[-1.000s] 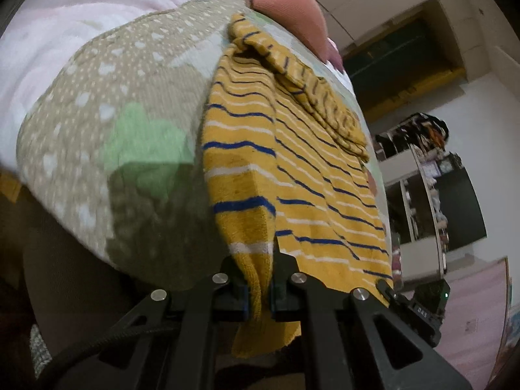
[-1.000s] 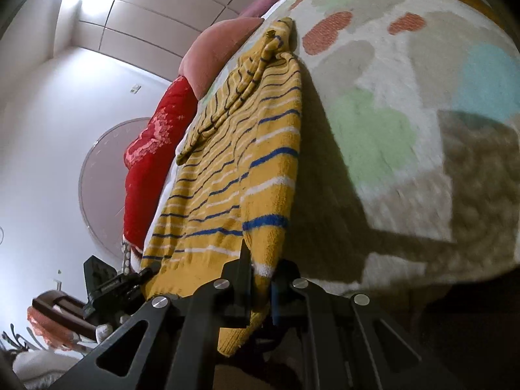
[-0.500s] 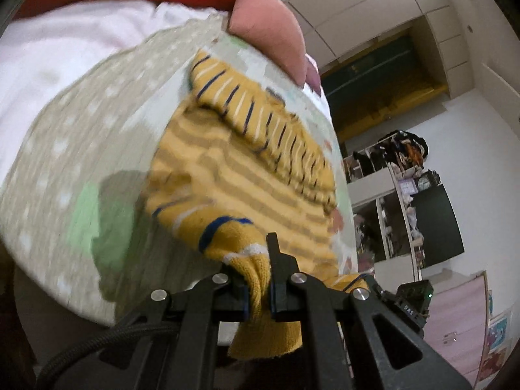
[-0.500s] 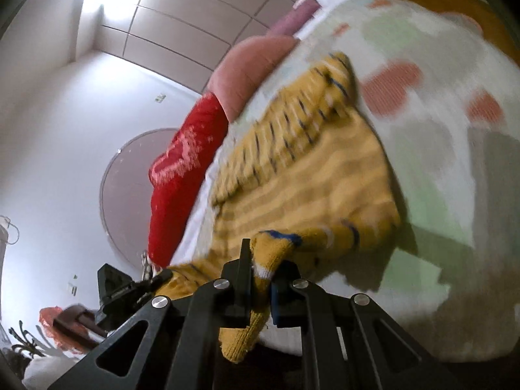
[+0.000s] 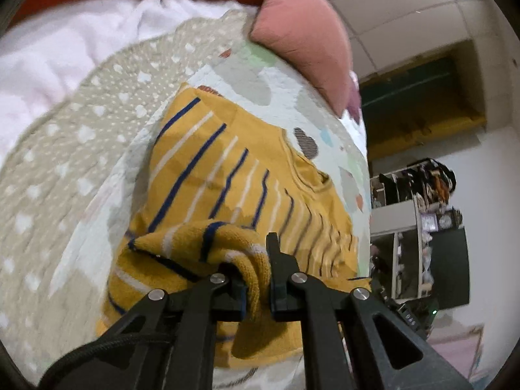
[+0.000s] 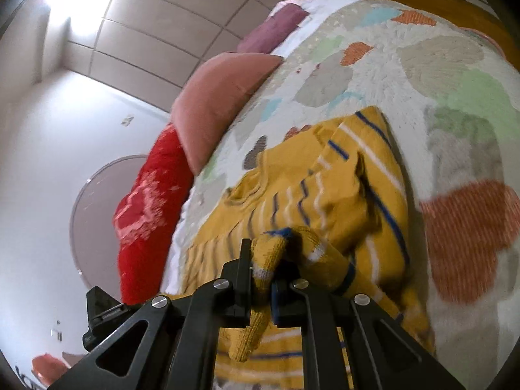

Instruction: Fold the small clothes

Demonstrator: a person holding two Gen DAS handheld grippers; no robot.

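The left gripper point(image 5: 256, 287) is clamping its two black fingers on a bunched knit hem of the yellow striped sweater point(image 5: 227, 175), with a fold of fabric squeezed in the narrow gap between them. The right gripper point(image 6: 261, 281) is doing the same at the other lower corner, and a loose tail of hem is hanging below its fingers.

Compared with a second ago, both grippers have carried the hem up and forward over the garment. Then the sweater was lying stretched long, with its hem at the near edge of the bed; now the lower part is being doubled back over the body, and the garment is looking much shorter. The folded sleeve that was lying on top earlier is no longer plainly showing in the left view.

The sweater is mustard yellow with thin navy and white stripes. Its neckline is showing at the far end, and in the right view one side is lying folded in over the front. It is resting on a quilted bedspread point(image 6: 383, 74) patterned with pastel and orange patches. Beyond it, a pink pillow point(image 5: 302, 42) and a red cushion point(image 6: 149, 208) are sitting at the head of the bed.
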